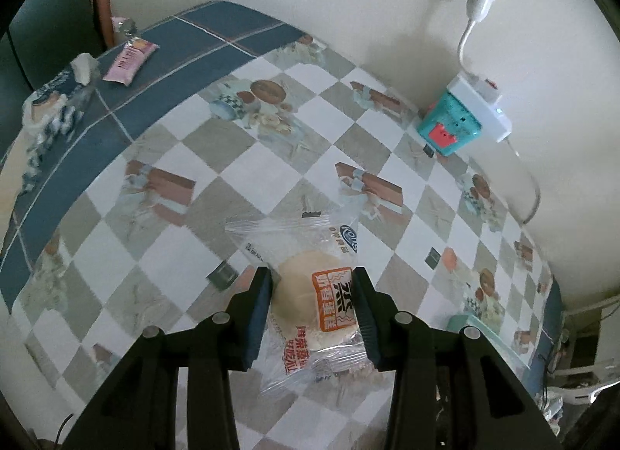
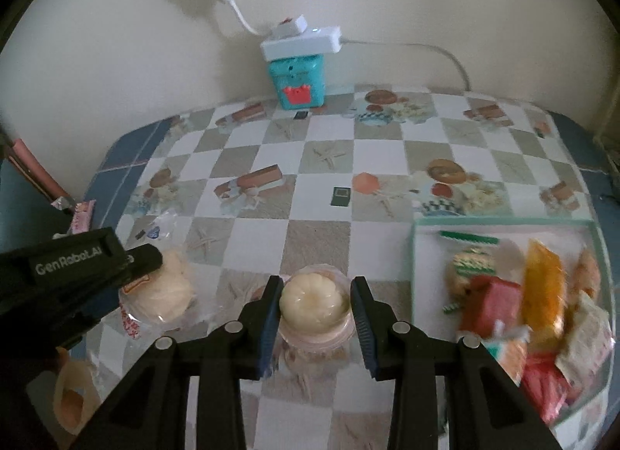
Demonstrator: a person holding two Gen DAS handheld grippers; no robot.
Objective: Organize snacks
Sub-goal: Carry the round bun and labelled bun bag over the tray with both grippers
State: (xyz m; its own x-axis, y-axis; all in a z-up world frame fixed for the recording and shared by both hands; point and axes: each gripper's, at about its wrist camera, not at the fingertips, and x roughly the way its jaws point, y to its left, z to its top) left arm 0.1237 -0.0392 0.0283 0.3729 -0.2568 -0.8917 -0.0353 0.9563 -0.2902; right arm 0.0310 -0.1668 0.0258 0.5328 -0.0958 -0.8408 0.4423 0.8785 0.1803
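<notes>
Left gripper (image 1: 313,287) clamps bun packet (image 1: 310,295) (right likewise)

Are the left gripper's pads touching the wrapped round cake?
Touching. The left wrist view shows both pads of the left gripper pressed against the wrapped round cake, one on each side.

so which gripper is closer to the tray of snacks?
Right. The right gripper, shut on a jelly cup, is beside the tray; the left gripper, holding a wrapped cake, is farther off.
</notes>
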